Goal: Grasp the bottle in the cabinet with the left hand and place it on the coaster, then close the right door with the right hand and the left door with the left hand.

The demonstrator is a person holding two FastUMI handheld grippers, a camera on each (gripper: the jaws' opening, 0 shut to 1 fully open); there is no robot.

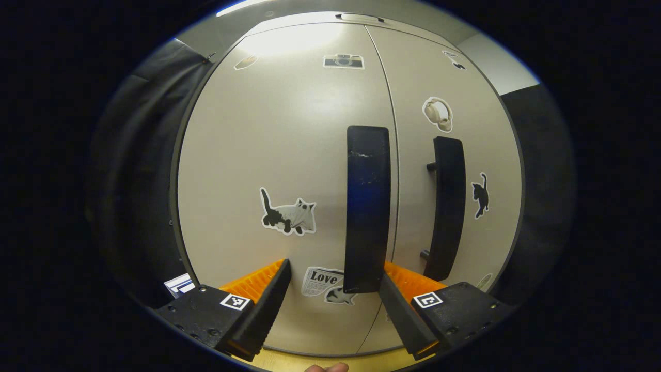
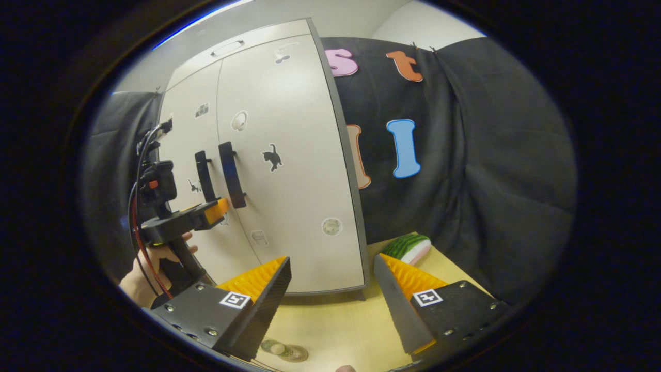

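Note:
The pale grey cabinet (image 2: 289,170) stands with both doors flush and only a thin seam between them. In the left gripper view my left gripper (image 1: 335,302) is open, close up to the left door (image 1: 268,144). That door's black handle (image 1: 366,206) rises between the fingers, its lower end near the right finger. The right door's handle (image 1: 446,206) is just beyond. The right gripper view shows my left gripper (image 2: 219,209) at the handles, held by a hand (image 2: 150,263). My right gripper (image 2: 330,305) is open over the wooden table (image 2: 335,320), back from the cabinet's right corner.
A watermelon-slice toy (image 2: 408,247) lies on the table by the cabinet's right side. A clear glassy round thing (image 2: 285,351) sits at the lower edge below my right gripper; I cannot tell what it is. Black cloth hangs behind and beside the cabinet.

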